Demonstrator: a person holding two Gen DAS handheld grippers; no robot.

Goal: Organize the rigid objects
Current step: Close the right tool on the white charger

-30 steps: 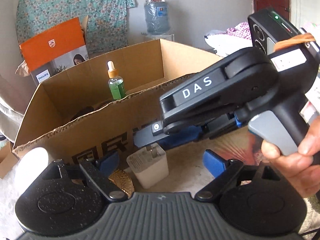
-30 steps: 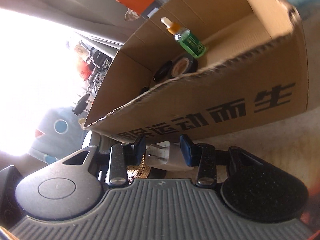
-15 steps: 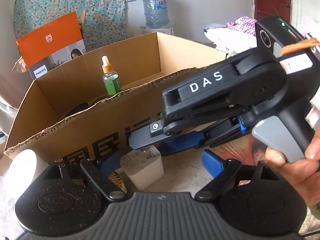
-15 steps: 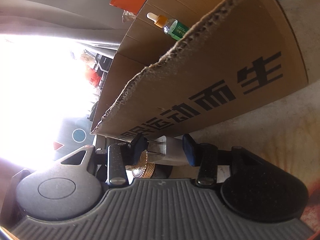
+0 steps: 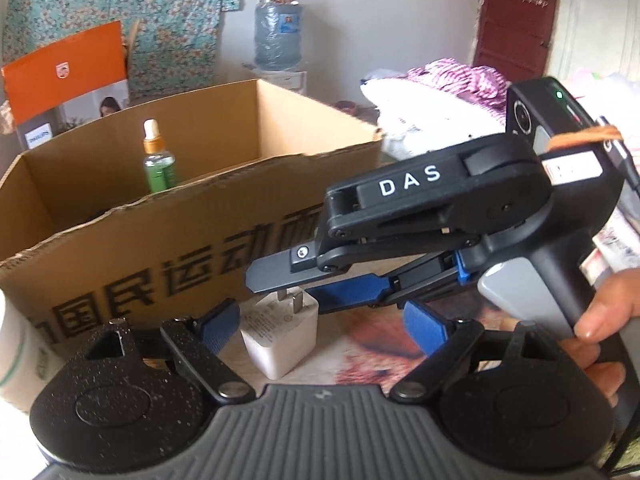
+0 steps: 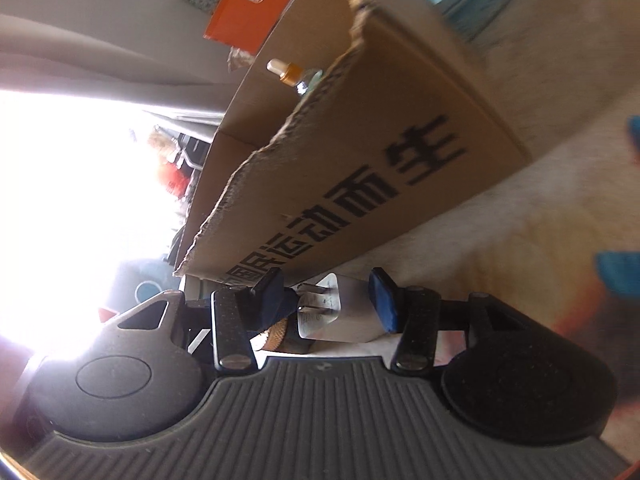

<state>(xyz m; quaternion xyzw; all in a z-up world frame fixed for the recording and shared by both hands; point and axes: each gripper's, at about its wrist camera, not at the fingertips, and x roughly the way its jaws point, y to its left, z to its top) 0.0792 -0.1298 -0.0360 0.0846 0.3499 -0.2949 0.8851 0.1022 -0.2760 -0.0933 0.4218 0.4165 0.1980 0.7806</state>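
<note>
I read the white charger (image 6: 340,312) as lying on the mat just in front of the cardboard box (image 5: 168,240), prongs pointing toward the box wall — dead ahead of my right gripper (image 6: 326,300), at 12 o'clock between its blue pads. Those jaws have just been opening; both pads now stand clear of the charger's sides, so nothing is gripped. In the left wrist view the charger sits at 11 o'clock from the left gripper (image 5: 320,324), which is spread wide and empty. Right is nearer. Its long axis runs toward the box. Room is tight — box wall just beyond the prongs, a gold ridged object (image 6: 276,334) at 9 o'clock. The dropper bottle (image 5: 158,160) stands upright inside the box.
</note>
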